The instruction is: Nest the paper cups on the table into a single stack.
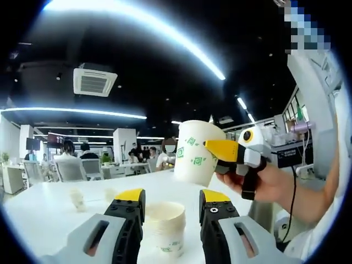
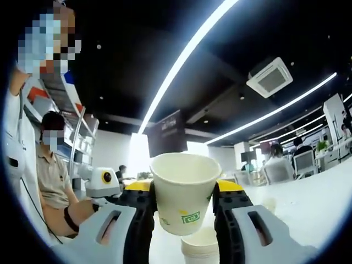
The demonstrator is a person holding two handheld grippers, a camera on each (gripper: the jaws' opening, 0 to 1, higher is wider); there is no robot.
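Left tongs [image 1: 171, 204] stand level, jaws parted around a gap; right tongs [image 2: 185, 199] are raised, jaws pressed in from both sides, carried in a bare hand [image 1: 268, 186] with forearm extended

Two hand-held tools, each ending in a claw. The left claw [image 1: 168, 220] has grey plastic jaws with dark slots, black inner faces, small screws and yellow tips. The right claw [image 2: 183, 220] has the same grey, black and yellow build. A black cable hangs beside the person's hand [image 1: 268, 186], which wraps a black handle.
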